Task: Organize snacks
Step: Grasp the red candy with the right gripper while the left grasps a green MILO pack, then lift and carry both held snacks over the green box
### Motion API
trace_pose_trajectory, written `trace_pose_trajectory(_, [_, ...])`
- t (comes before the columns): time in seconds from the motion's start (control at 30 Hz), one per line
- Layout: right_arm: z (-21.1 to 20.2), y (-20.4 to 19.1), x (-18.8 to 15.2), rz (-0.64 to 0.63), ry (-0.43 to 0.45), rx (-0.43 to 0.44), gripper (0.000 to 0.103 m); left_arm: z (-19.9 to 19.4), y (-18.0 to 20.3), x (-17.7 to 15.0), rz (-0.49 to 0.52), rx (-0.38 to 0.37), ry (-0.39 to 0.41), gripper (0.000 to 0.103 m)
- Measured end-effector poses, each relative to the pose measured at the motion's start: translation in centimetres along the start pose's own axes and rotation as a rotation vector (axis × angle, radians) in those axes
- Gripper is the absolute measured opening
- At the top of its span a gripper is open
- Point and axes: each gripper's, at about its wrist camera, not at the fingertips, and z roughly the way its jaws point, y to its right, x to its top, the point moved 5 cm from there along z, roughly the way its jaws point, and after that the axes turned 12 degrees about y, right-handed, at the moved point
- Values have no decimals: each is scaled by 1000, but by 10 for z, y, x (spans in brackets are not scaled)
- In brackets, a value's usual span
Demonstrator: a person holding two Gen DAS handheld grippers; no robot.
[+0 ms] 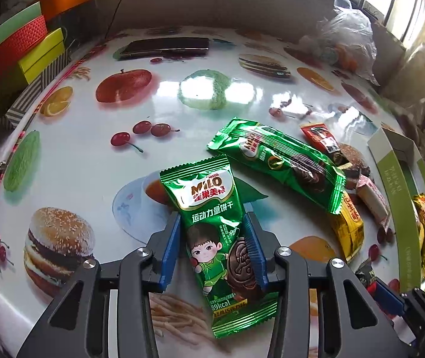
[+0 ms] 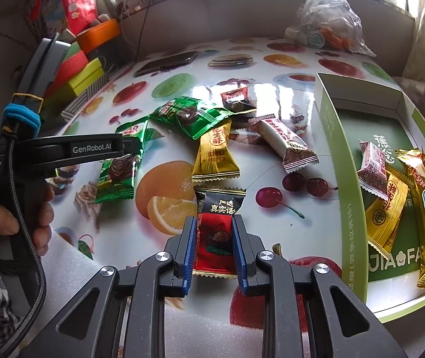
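My left gripper (image 1: 212,223) is shut on a green Milo biscuit packet (image 1: 215,232), its blue pads pressing both sides; the packet also shows in the right wrist view (image 2: 120,173). A second green Milo packet (image 1: 278,161) lies just beyond it. My right gripper (image 2: 214,223) is shut on a black and red snack packet (image 2: 217,232) on the table. A yellow packet (image 2: 214,155), a white and pink packet (image 2: 284,141) and a small dark red packet (image 2: 238,100) lie loose ahead. The green box (image 2: 336,155) at right holds several gold and pink snacks.
The round table (image 1: 93,155) has a glossy fruit and burger print. A phone (image 1: 164,46) lies at its far side. Stacked coloured boxes (image 1: 33,50) stand at the far left. A clear plastic bag (image 2: 326,21) sits at the back right.
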Motion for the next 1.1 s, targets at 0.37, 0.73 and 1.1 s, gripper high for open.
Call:
trace_pose_trajectory(0.37, [-4,-2,2,-2,8,-6,22,-18,5,0,32,-36,49,43])
trace_pose_trajectory(0.73, [-12,-2,5,4,33,-17,22,-32,18,-2,55,-80,70,43])
trace_pose_trajectory(1.1, [-23,2,13,18,63,-35,22,-34,23,-3,40,-134,43,8])
